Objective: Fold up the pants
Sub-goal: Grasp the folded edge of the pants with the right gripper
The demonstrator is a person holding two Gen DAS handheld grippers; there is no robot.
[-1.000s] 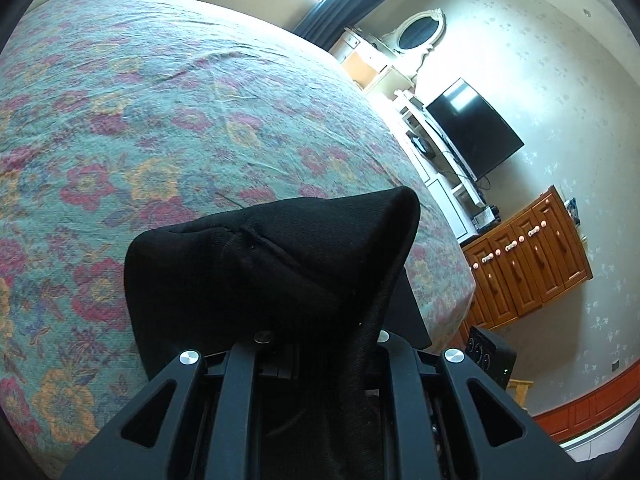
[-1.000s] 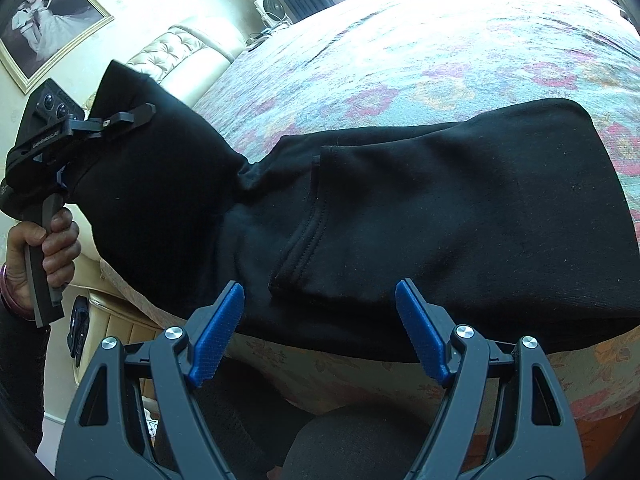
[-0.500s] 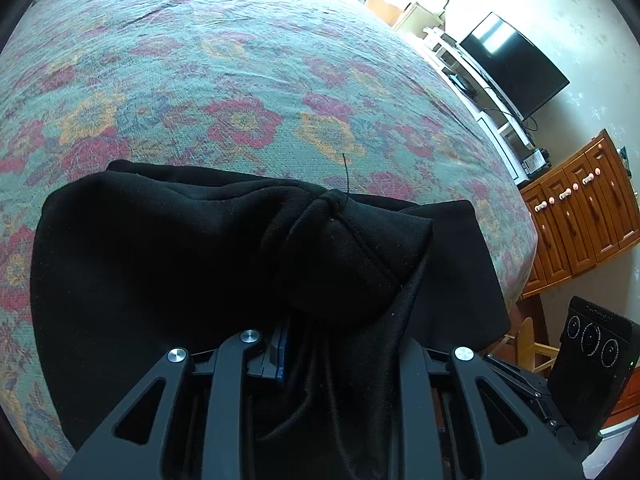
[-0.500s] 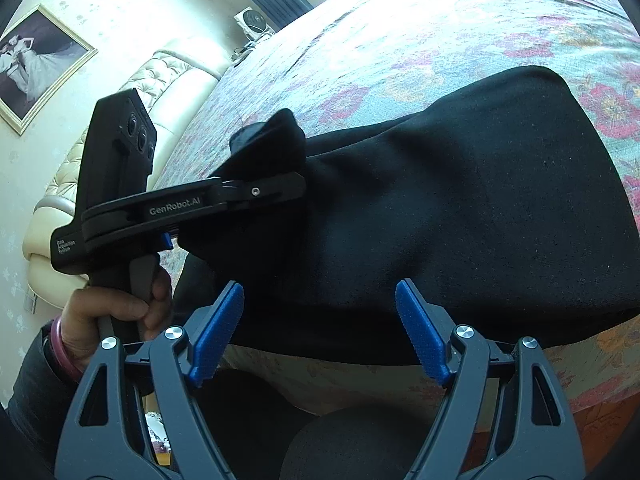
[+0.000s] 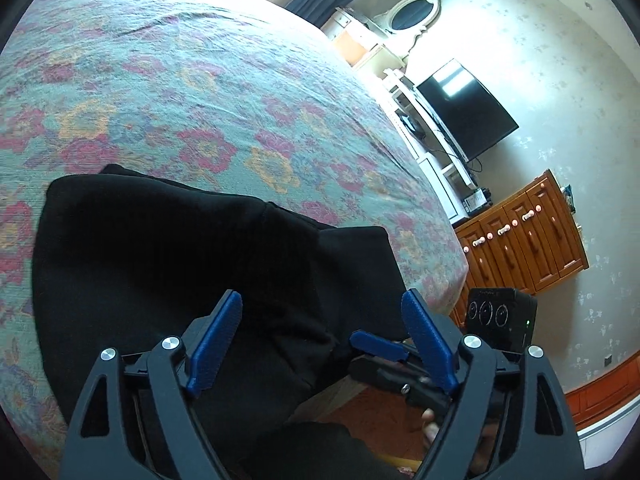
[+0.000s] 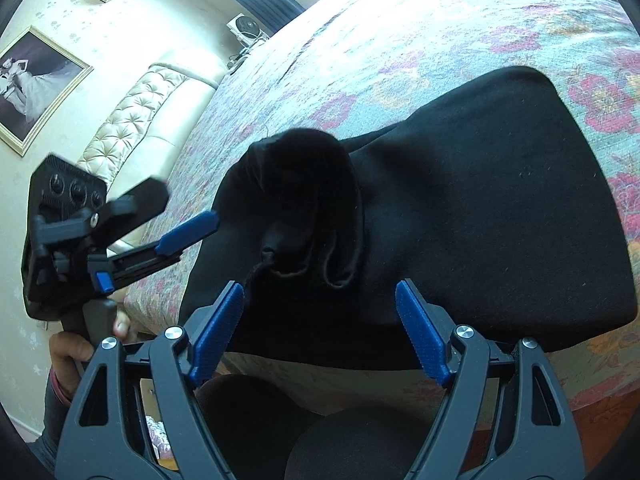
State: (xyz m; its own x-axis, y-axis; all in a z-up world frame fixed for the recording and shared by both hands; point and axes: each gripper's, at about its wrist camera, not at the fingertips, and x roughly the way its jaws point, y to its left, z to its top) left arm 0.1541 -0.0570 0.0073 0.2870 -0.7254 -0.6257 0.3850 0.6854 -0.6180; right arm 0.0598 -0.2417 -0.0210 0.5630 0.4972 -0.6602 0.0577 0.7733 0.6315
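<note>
The black pants (image 6: 480, 216) are laid folded on the bed (image 5: 200, 80). The left gripper (image 5: 320, 332), its jaws just opened wide, and the right gripper (image 6: 320, 328) are held open and empty; the bunched end (image 6: 304, 200) is best flattened next.

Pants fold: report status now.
Left gripper jaws just opened, nothing between them; right gripper open, empty. Black pants folded on bedspread, bunched end on top. Nothing in the way.

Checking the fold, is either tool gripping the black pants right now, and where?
Neither. The left tool has just opened, both stand open, the black pants lie free.
</note>
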